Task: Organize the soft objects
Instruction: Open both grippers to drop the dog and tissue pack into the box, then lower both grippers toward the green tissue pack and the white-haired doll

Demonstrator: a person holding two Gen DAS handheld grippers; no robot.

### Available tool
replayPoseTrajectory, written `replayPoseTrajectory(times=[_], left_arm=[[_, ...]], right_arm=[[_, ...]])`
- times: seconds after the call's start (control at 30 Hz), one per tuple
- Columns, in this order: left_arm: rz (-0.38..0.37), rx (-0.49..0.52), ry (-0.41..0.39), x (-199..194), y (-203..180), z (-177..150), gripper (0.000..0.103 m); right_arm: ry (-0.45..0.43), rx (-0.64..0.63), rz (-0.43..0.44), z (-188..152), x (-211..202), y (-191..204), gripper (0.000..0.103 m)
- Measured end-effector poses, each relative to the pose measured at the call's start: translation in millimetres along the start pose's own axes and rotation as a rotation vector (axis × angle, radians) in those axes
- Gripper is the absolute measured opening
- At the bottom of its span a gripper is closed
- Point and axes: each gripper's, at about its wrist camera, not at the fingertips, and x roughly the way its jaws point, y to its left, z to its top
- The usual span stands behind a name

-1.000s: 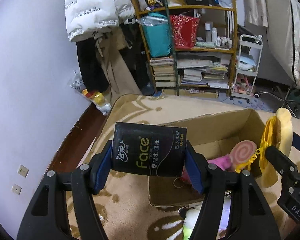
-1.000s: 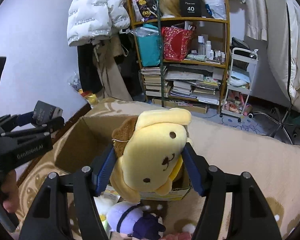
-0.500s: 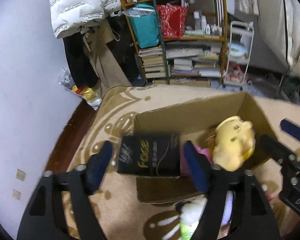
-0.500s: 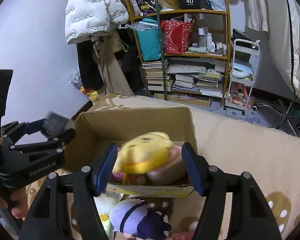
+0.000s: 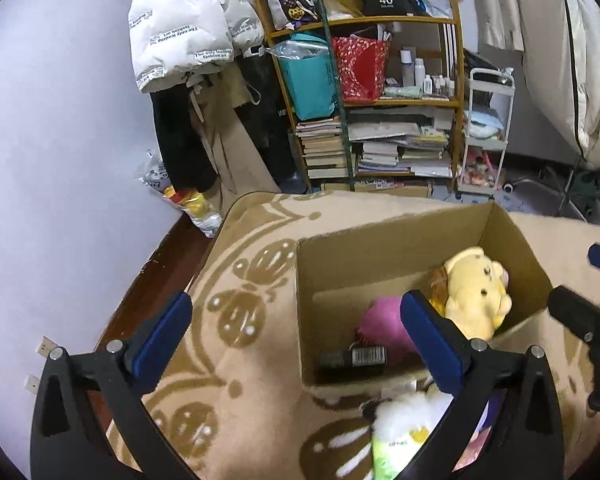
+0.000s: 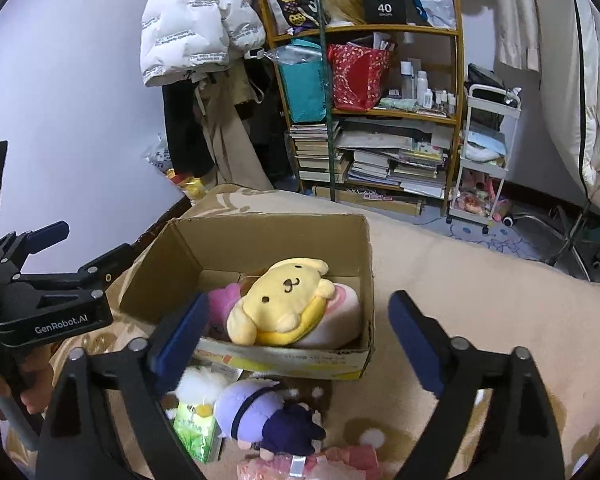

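An open cardboard box (image 5: 384, 240) (image 6: 260, 226) sits on the beige patterned blanket. In it lie a yellow dog plush (image 5: 478, 292) (image 6: 278, 298), a pink plush (image 5: 384, 326) (image 6: 220, 300), a pink-and-white swirl cushion (image 6: 338, 314) and the black tissue pack (image 5: 352, 358). My left gripper (image 5: 296, 334) is open and empty above the box's near left corner. My right gripper (image 6: 296, 334) is open and empty above the box's near edge. A purple plush (image 6: 268, 418), a white fluffy toy (image 6: 200, 390) and a green tissue pack (image 6: 196, 428) lie in front of the box.
A pink wrapped pack (image 6: 312, 466) lies at the bottom edge. The blanket's edge drops to a dark wood floor by the lilac wall on the left. A cluttered bookshelf (image 5: 380, 100), a white cart (image 5: 484, 132) and hanging coats (image 5: 184, 24) stand behind.
My left gripper let go of the black tissue pack, which now lies in the box. My right gripper let go of the yellow dog plush, which dropped onto the toys in the box. Both opened.
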Motion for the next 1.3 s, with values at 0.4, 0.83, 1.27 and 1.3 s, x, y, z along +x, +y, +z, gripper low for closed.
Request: replayPoseTrajectory(times=[0.4, 0.83, 1.27, 1.3], left_arm=[[0.000, -0.040, 0.055, -36.1, 13.1, -30.2, 0.103], [-0.053, -0.106, 0.168, -49.4, 7.9, -79.1, 0.103], [-0.054, -0.129, 0.247, -32.3, -5.7, -112.4, 0.103], [-0.058, -0.128, 0.254, -29.5, -8.0, -114.0, 0.103]], right_arm=[[-0.026, 0.033, -0.001, -9.4, -44.2, 3.0, 0.103], [0.061, 0.050, 0.005, -44.5, -53.3, 8.6, 0.103], [0.143, 0.071, -0.028, -67.2, -36.2, 1.1, 0.103], [0.151, 0.077, -0.030, -68.2, -33.3, -0.1, 0.103]])
